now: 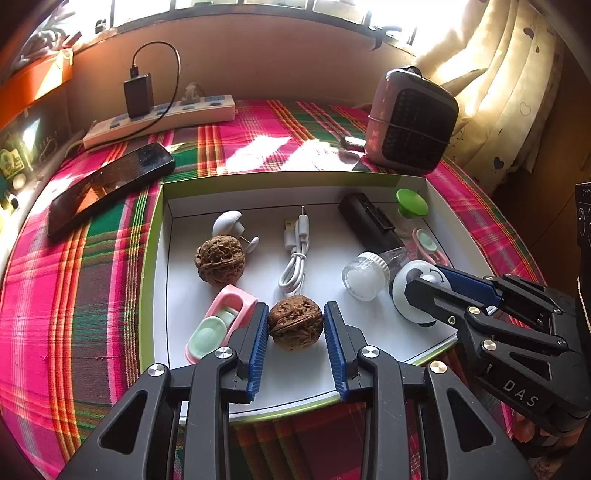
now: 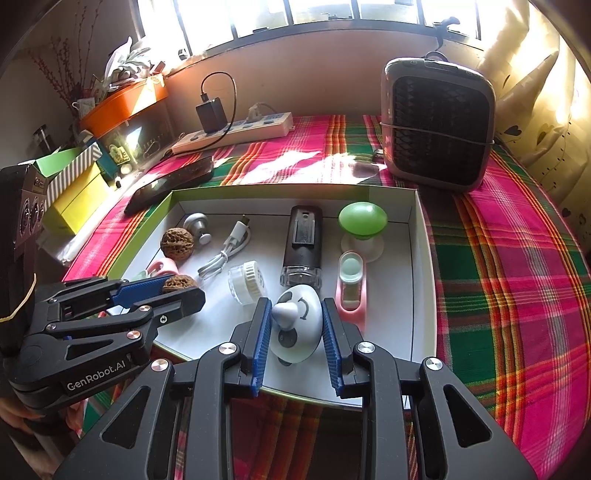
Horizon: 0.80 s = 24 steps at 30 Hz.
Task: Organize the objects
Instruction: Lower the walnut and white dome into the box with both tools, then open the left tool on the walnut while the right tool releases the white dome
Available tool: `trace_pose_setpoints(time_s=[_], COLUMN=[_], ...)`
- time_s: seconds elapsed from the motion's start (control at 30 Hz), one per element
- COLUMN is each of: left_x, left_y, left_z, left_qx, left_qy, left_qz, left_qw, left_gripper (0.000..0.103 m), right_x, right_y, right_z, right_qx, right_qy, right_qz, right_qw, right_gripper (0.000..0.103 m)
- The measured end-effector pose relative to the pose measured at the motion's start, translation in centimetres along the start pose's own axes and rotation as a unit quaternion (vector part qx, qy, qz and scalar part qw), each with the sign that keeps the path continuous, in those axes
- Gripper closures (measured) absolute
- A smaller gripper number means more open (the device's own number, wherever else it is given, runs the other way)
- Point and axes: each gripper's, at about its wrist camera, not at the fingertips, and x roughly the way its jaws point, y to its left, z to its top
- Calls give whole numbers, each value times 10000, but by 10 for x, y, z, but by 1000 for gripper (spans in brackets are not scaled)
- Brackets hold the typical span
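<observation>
Gripping a walnut near the tray's front edge, the left tongs risk rolling it; right tongs, easing open around the panda toy, could drop it.

Strong sunlight pours through a barred window above a plain beige wall, streaking the pink, green and red plaid cloth covering the worktop. A cream heart-patterned curtain hangs at right.

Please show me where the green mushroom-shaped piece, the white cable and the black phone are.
green mushroom-shaped piece (image 2: 362, 218), right wrist view, on its cap
white cable (image 1: 295, 258), left wrist view, on its coil
black phone (image 1: 110, 184), left wrist view, on its screen
</observation>
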Motion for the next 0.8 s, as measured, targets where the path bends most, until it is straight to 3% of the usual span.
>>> trace_pose_setpoints(time_s=[0.63, 0.8], left_x=[-6, -11], left_y=[-1, -2], left_z=[-4, -7], left_qx=[24, 29], left_qy=[-39, -85], left_qz=[73, 181], left_qw=[10000, 9998], left_gripper=[74, 74], right_x=[-2, -5], right_y=[2, 4], right_z=[-3, -4], right_qx=[-35, -11], right_qy=[12, -35], right_qz=[-17, -55], right_qw=[10000, 10000], right_gripper=[65, 57])
